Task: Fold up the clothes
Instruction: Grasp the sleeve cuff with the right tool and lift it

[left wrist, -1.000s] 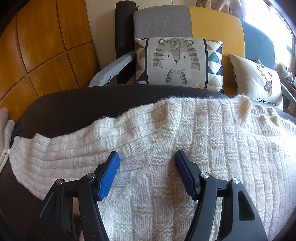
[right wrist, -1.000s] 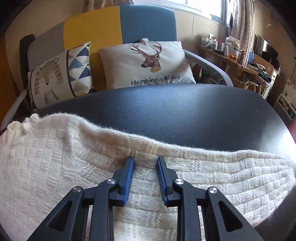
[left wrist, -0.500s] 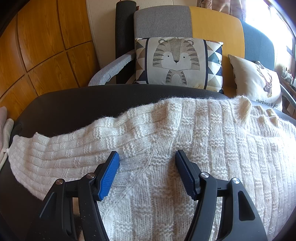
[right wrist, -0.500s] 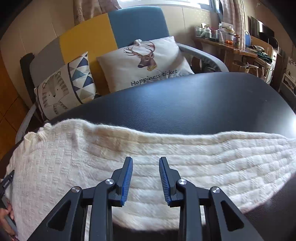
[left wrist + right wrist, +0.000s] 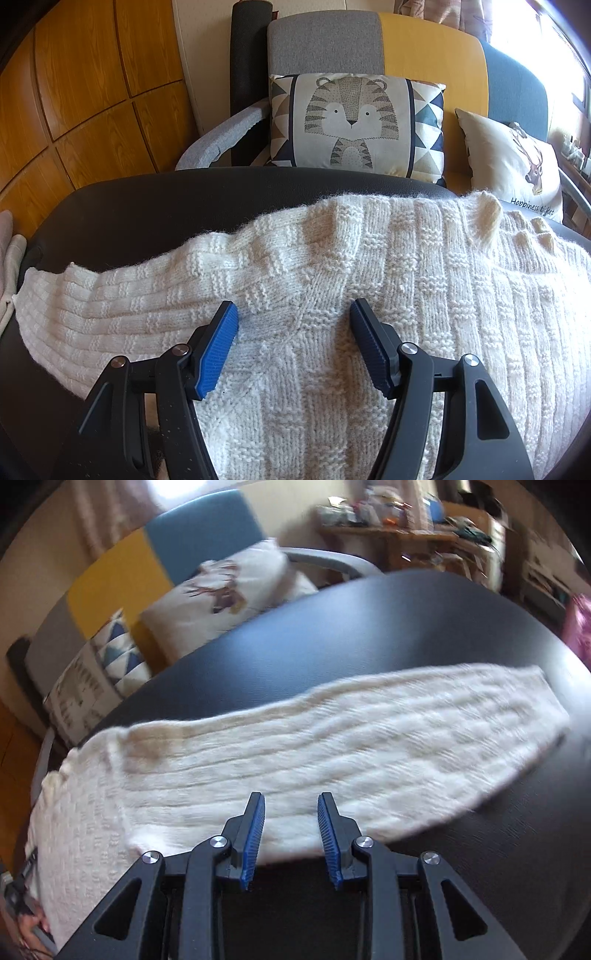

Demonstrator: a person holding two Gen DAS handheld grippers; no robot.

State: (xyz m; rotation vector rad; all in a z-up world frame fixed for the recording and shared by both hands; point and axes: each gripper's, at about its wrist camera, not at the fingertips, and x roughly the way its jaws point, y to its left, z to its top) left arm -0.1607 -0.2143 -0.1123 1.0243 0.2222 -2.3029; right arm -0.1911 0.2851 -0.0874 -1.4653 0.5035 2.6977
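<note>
Cream cable-knit sweater (image 5: pixel 369 295) lies spread flat on the dark glossy worktop (image 5: pixel 166 206), body filling the lower right of the left wrist view, one sleeve trailing toward the left edge. In the right wrist view the other sleeve (image 5: pixel 369 746) stretches from centre to the right edge, fully extended, cuff near the worktop's far rim. Judgement: both sleeves are laid out straight so each can be folded in over the body.

Left gripper (image 5: pixel 291 325) hangs over the shoulder seam region, jaws wide apart, nothing between them; the pads do not pinch the knit. Whether the fingertips rest on the fabric cannot be told. Likely role: pinning or waiting at the shoulder.

Right gripper (image 5: pixel 291 823) sits at the near edge of its sleeve, lower centre of frame, jaws narrow but parted, and they have just been opening a little; no fabric is caught between them. That view is smeared with motion blur. Judgement: it is lining up for a sleeve grasp.

Surroundings: tiger-print cushion (image 5: pixel 354 125) and deer-print cushion (image 5: pixel 517 162) on a grey, yellow and blue sofa (image 5: pixel 424 48) beyond the worktop; wooden panelling (image 5: pixel 74 92) at upper left; a cluttered side table (image 5: pixel 406 524) at upper right, blurred. Bare worktop around both sleeves, so nothing blocks a fold.
</note>
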